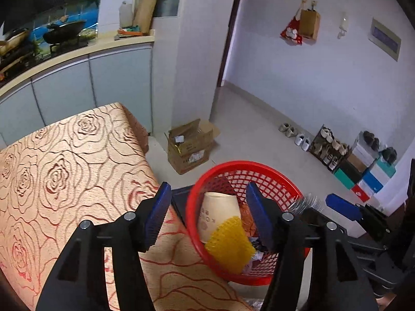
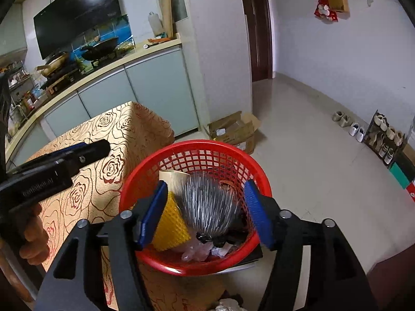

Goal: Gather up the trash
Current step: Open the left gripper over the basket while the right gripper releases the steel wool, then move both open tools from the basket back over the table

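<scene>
A red mesh basket (image 1: 233,164) (image 2: 197,146) stands against the edge of the table. In it lie a pale paper cup (image 1: 219,212), a yellow foam net (image 1: 229,243) (image 2: 171,228) and small wrappers. My left gripper (image 1: 208,215) is open above the basket's left rim, with nothing between its blue pads. My right gripper (image 2: 205,215) is open over the basket. A crinkled silvery wrapper (image 2: 207,207) (image 1: 308,202) sits between its jaws with a gap on each side.
The table with a rose-patterned cloth (image 1: 64,168) fills the left. An open cardboard box (image 1: 190,145) sits on the floor behind the basket. Shoes and a shoe rack (image 1: 329,147) line the right wall. A person's hand (image 2: 33,233) holds the left tool.
</scene>
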